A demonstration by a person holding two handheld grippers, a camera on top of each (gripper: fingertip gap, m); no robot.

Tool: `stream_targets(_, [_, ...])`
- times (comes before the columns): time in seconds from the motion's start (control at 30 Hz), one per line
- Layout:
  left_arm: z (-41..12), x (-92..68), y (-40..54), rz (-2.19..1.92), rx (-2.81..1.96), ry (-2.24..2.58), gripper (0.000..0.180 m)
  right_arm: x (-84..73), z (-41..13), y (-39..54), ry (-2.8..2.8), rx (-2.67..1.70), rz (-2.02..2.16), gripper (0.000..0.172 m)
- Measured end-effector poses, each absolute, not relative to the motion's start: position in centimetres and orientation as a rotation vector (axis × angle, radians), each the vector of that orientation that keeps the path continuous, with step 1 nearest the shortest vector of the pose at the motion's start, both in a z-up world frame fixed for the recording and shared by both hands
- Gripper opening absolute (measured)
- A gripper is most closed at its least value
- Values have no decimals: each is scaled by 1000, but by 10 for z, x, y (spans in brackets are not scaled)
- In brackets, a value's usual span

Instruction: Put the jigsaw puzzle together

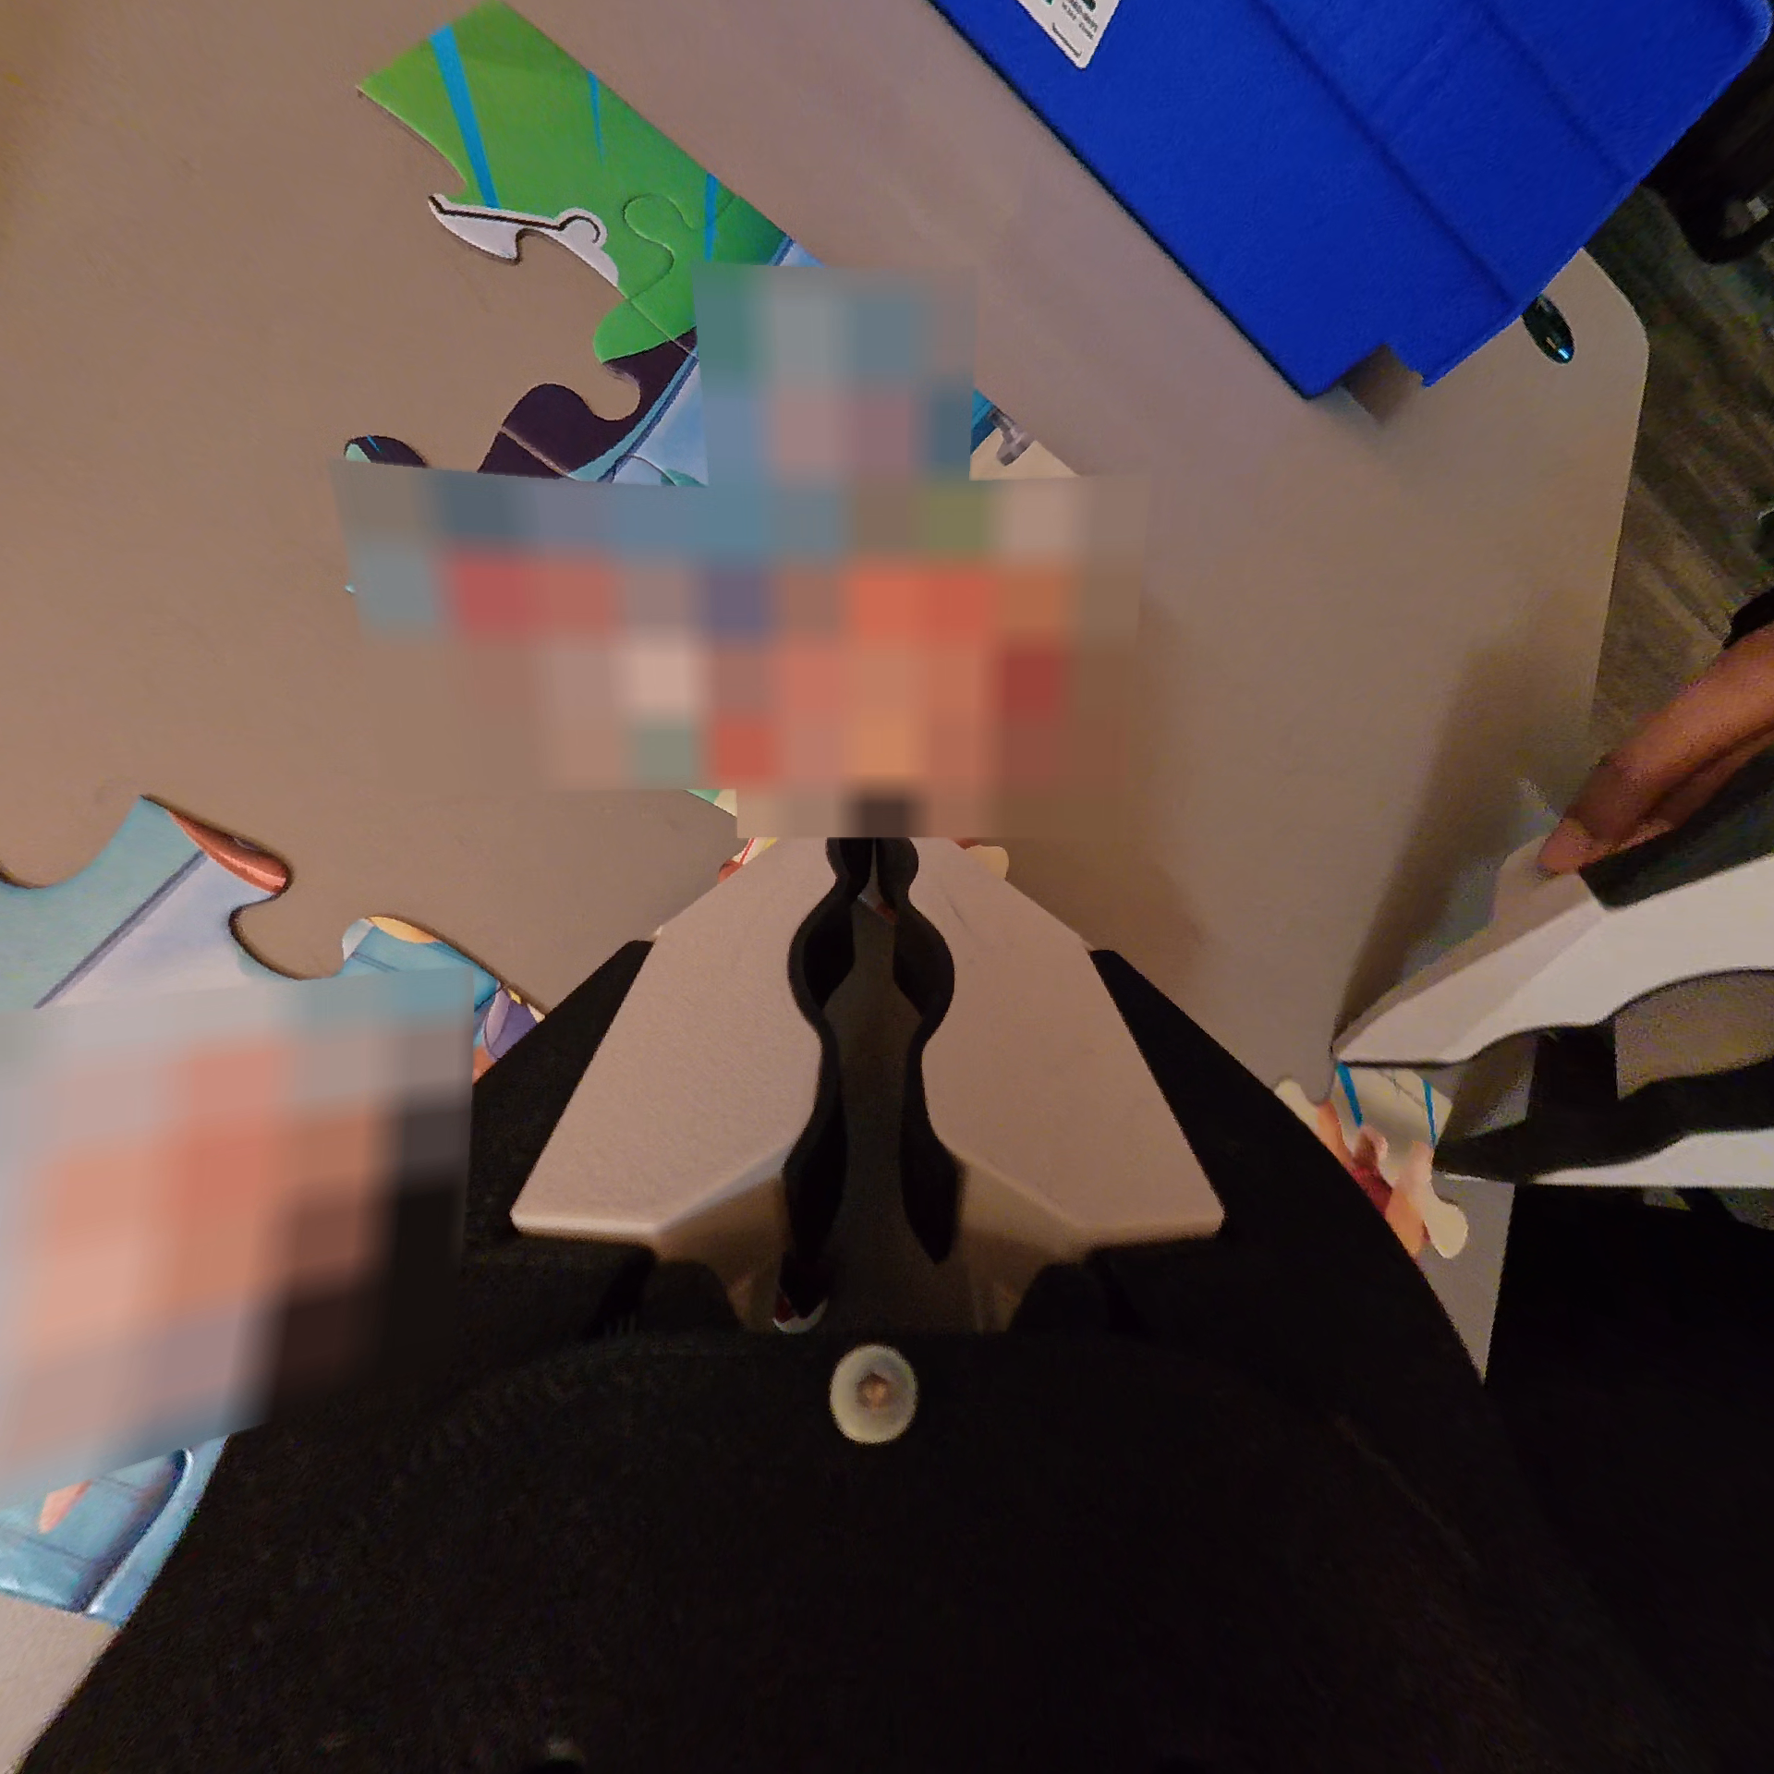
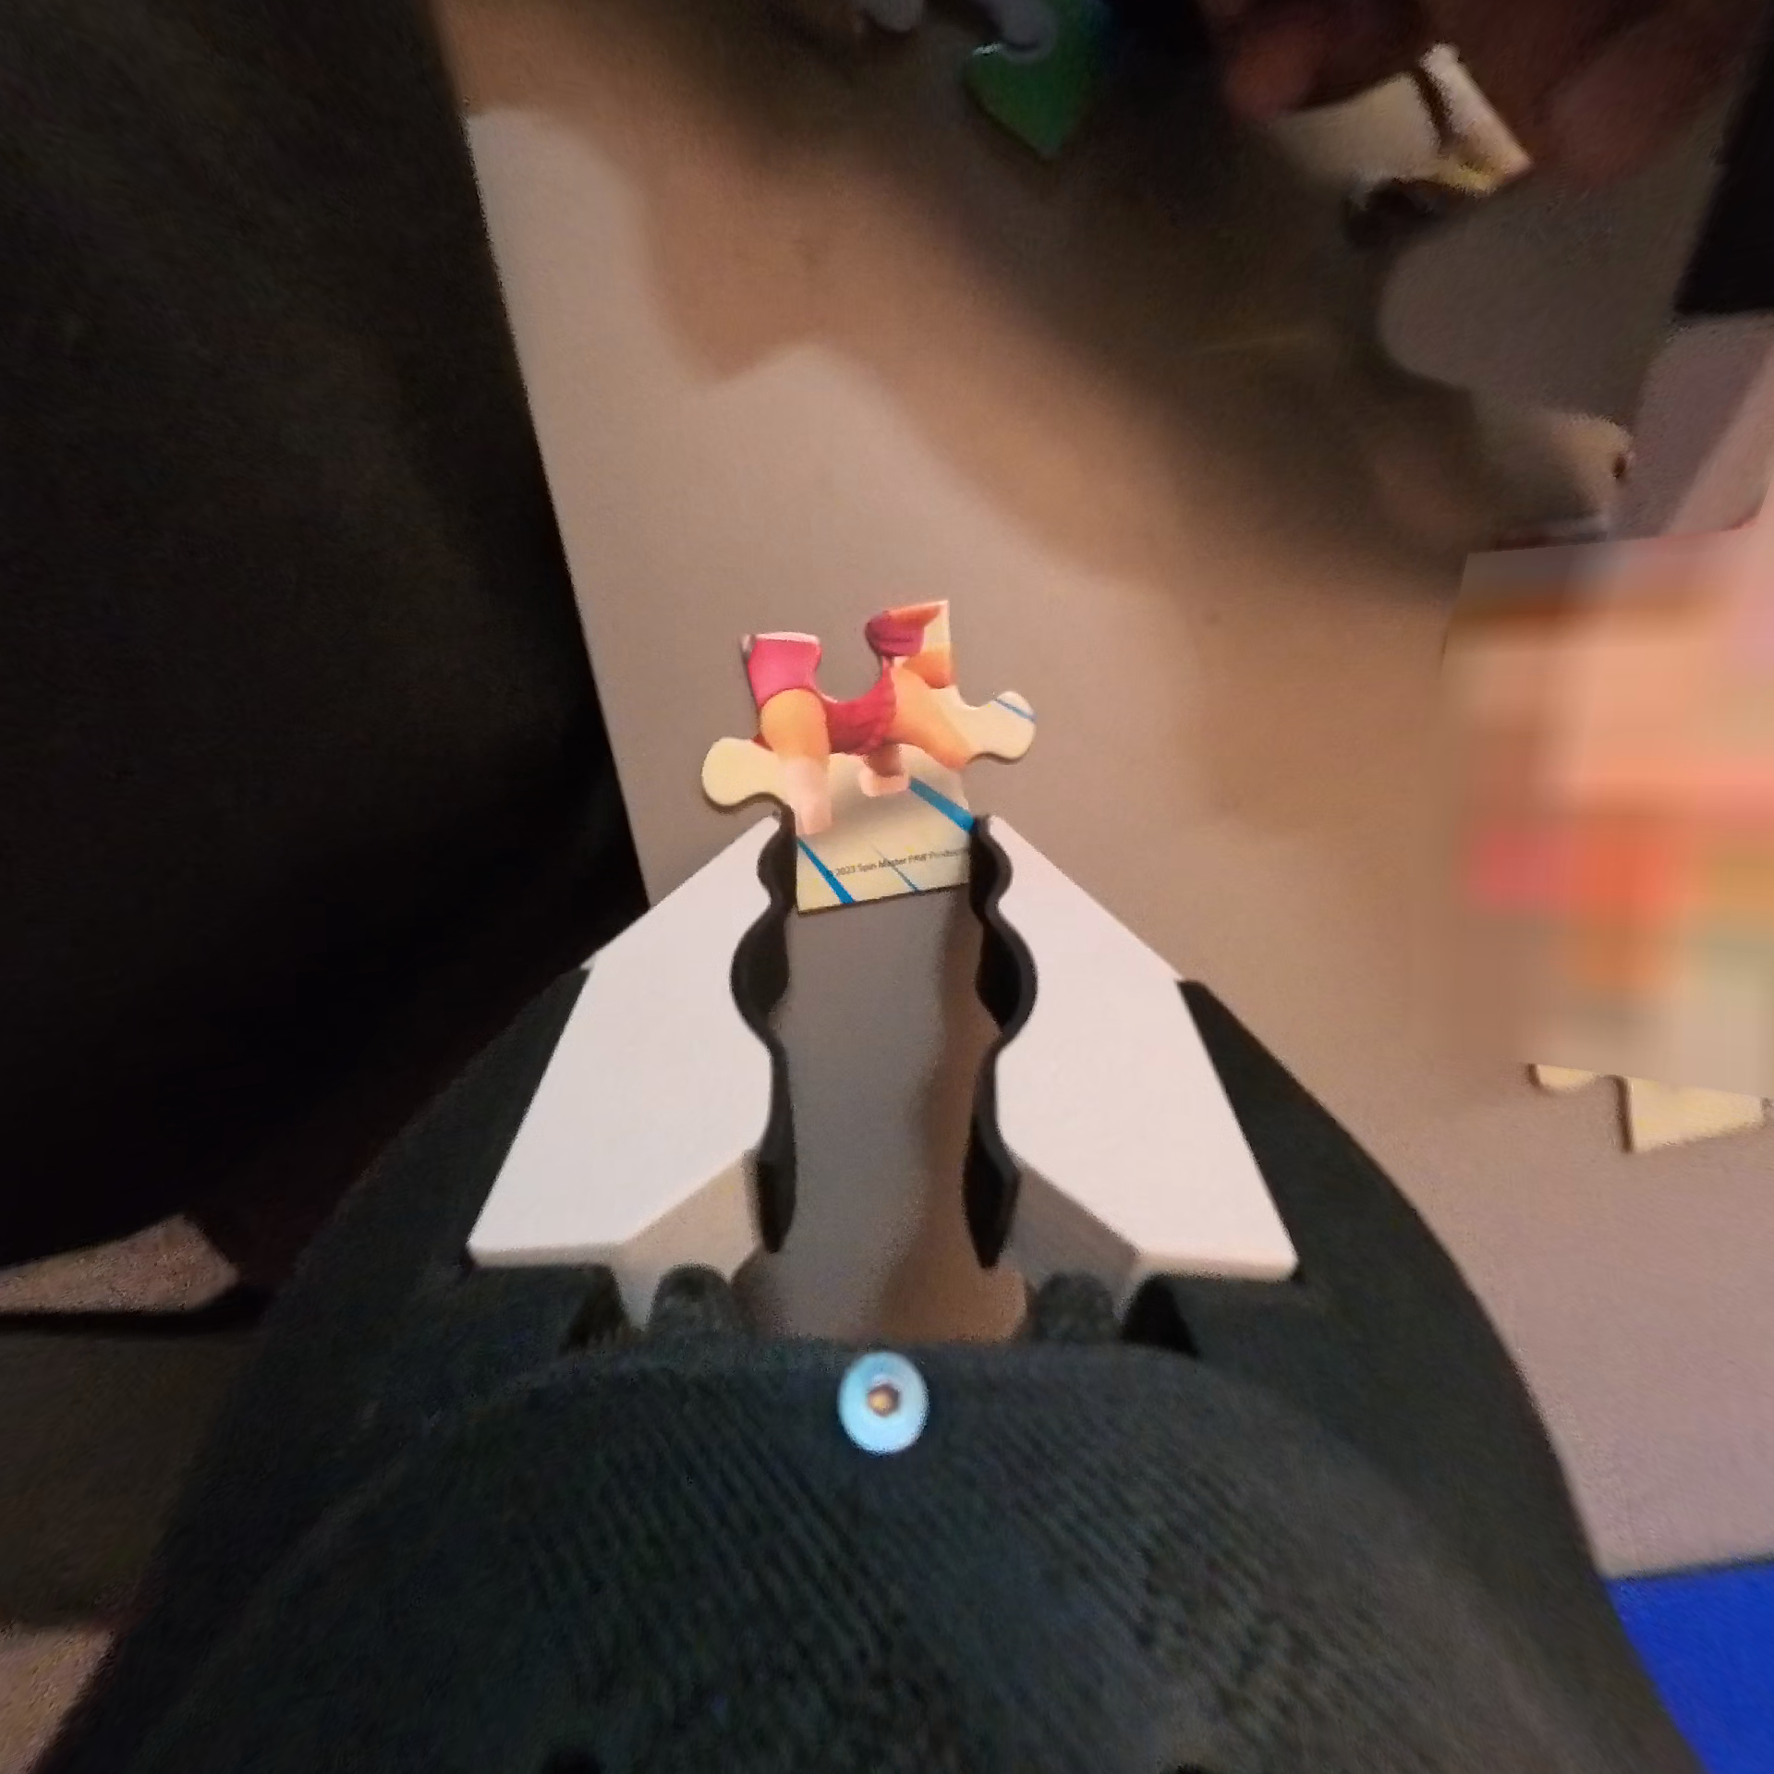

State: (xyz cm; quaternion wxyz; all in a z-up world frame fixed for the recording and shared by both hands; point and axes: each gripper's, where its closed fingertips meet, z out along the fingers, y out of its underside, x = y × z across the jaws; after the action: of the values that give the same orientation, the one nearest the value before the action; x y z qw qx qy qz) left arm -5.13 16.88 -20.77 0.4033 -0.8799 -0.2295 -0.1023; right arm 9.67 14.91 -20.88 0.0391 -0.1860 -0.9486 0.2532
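Note:
My right gripper (image 2: 878, 845) is shut on a puzzle piece (image 2: 864, 730) that shows a pink and orange cartoon figure on cream with blue lines. The pads press on the two sides of its lower part, and it stands up above the grey table (image 2: 768, 432) near the table's edge. The left wrist view shows this gripper (image 1: 1363, 1056) at the right with the piece (image 1: 1382, 1162) sticking out of it. My left gripper (image 1: 875, 854) is shut, its tips at the near edge of an assembled puzzle section (image 1: 576, 144) with a green corner.
A blue box (image 1: 1344, 144) stands at the table's far right corner. Another joined cluster of pieces (image 1: 125, 922) lies at the left. A person's hand (image 1: 1651, 768) holds the right gripper. A green piece (image 2: 1027, 86) and a cream piece (image 2: 1651, 1104) lie farther off. Some 15 cm of space lies between my two pairs of fingers.

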Motion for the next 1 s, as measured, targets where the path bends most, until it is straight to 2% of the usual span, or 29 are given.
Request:
stream_targets(0.03, [-208, -51, 169, -262, -2221, -581, 0, 95, -208, 152, -2873, -627, 799, 35])
stream_targets(0.07, [-208, -51, 169, -264, -2221, -582, 0, 93, -205, 155, -2836, -671, 833, 21])
stream_targets(0.1, [-208, -51, 169, -264, -2221, -582, 0, 91, -200, 156, -2787, -697, 887, 0])
stream_targets(0.23, [-208, -51, 169, -262, -2222, -581, 0, 72, -195, 174, -2611, -947, 929, 20])
stream_targets(0.37, [-208, -51, 169, -269, -2219, -584, 0, 58, -188, 178, -2537, -910, 912, 37])
stream_targets(0.5, [-208, -51, 169, -255, -2224, -579, 0, 31, -192, 194, -2539, -913, 746, 44])
stream_targets(0.63, [-208, -51, 169, -255, -2224, -577, 0, 31, -207, 191, -2620, -1106, 792, 52])
stream_targets(0.77, [-208, -51, 169, -268, -2220, -582, 0, 53, -202, 165, -2642, -1260, 951, 45])
stream_targets(0.87, [-208, -51, 169, -249, -2226, -576, 0, 78, -198, 126, -2725, -1225, 1117, 47])
stream_targets(1.0, [-208, -51, 169, -235, -2233, -569, 0, 51, -186, 142, -2567, -1178, 1104, 43])
